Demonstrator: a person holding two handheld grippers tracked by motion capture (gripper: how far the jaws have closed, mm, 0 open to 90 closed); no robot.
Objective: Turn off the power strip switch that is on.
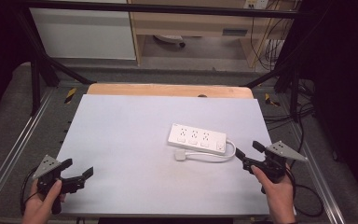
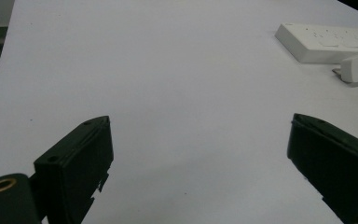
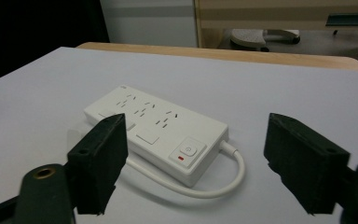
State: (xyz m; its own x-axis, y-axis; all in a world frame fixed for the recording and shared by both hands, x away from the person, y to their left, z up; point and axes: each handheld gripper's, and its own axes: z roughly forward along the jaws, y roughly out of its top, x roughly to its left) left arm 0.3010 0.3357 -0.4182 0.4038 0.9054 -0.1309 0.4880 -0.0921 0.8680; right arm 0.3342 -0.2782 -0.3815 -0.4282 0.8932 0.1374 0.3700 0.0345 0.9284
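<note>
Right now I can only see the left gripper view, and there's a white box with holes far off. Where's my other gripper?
Observer: Your right gripper is close to the power strip, at its right-hand end in the high view. Its jaws are open with nothing between them.
Operator: Does the box have a button?
Observer: Yes, a switch with a small red mark, at the end nearest that gripper.
Operator: Where does the wire go?
Observer: The cable leaves that same end and loops back along the strip to the plug, which lies loose beside it.
</note>
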